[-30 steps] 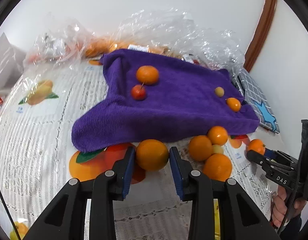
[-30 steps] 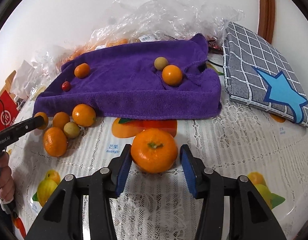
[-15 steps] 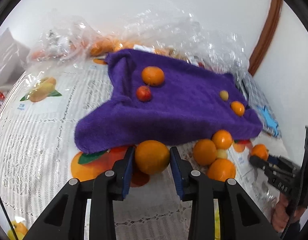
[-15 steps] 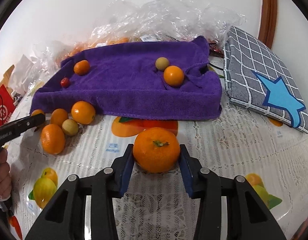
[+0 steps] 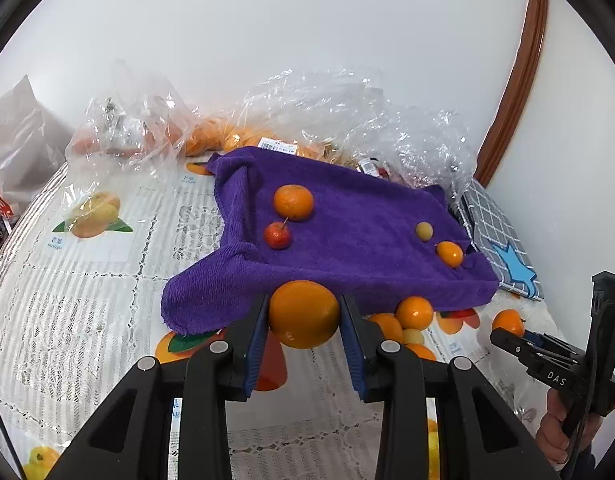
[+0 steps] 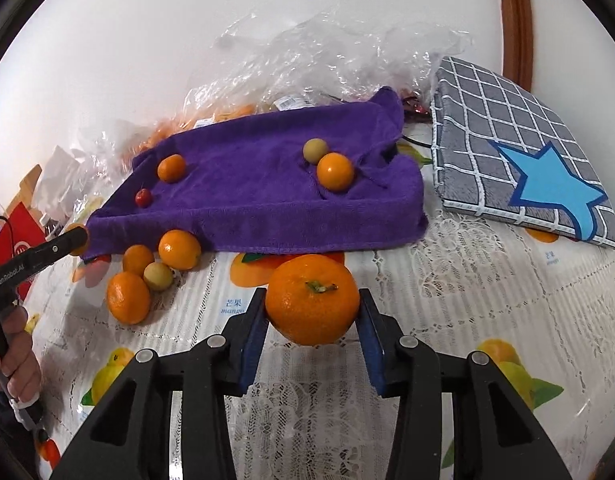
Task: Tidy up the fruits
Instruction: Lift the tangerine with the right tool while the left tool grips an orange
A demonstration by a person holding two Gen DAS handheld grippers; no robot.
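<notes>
Two fruits sit pinched in our grippers. The left gripper clamps a smooth round orange between its blue pads, just before the drooping front edge of the purple towel. The right gripper squeezes a dimpled, flattish mandarin with a green stem nub on top, also near the towel's front hem.

The towel is thick, fuzzy terry, raised like a platform with soft rolled edges. On it we see a mandarin, a small glossy red fruit, a pale green round fruit and a small orange one; the broad middle of the cloth is bare.

Between our grippers, against the hem, lies a loose cluster of oranges with one pale green fruit among them. The table wears a lacy cloth printed with fruit under clear film. Crinkled plastic bags crowd the wall behind the towel, and a grey checked cushion with a blue star flanks its right end.
</notes>
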